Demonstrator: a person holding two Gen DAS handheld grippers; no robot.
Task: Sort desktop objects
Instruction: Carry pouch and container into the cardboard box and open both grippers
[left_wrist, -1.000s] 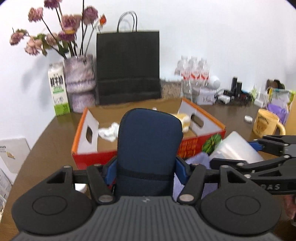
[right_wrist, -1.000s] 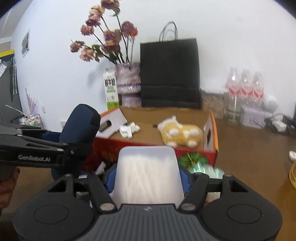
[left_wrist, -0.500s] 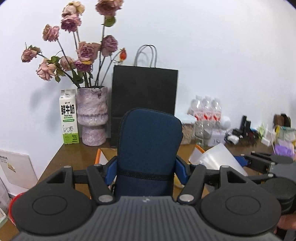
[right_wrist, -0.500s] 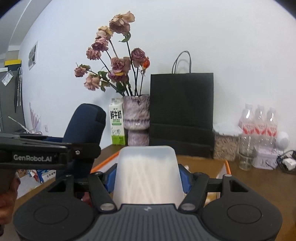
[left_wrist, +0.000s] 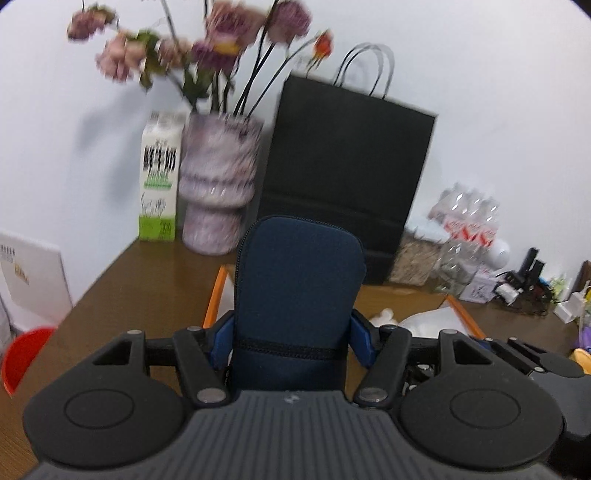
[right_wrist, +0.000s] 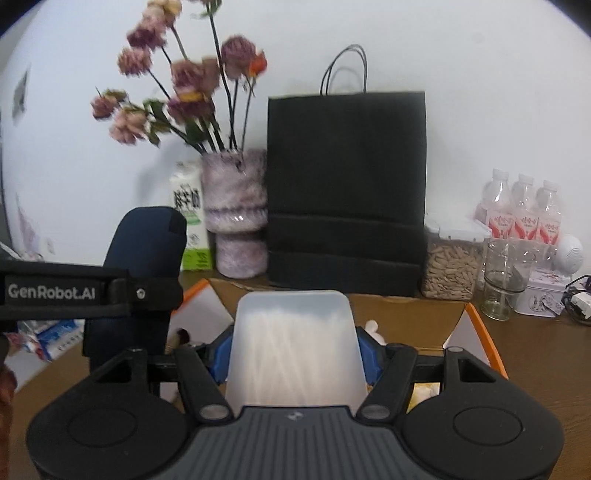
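Note:
My left gripper (left_wrist: 291, 336) is shut on a dark blue zip pouch (left_wrist: 297, 299), which stands upright between its blue pads. My right gripper (right_wrist: 293, 350) is shut on a translucent white box of cotton swabs (right_wrist: 293, 343). Both are held above the near end of an orange-edged cardboard box (right_wrist: 476, 328). The pouch (right_wrist: 147, 243) and the left gripper's arm also show at the left of the right wrist view. At the lower right of the left wrist view the right gripper (left_wrist: 532, 362) shows. Inside the cardboard box, a white crumpled thing (left_wrist: 384, 315) peeks out.
At the back stand a black paper bag (right_wrist: 347, 192), a purple vase of dried flowers (right_wrist: 236, 214), a milk carton (left_wrist: 159, 188), a jar of seeds (right_wrist: 450, 266), water bottles (right_wrist: 521, 210) and a glass (right_wrist: 502, 284). A red bin (left_wrist: 22, 354) sits low left.
Both grippers have moved forward over the cardboard box toward the back wall, carrying the pouch and the swab box. The bag and vase now look nearer. The left view has rolled slightly.

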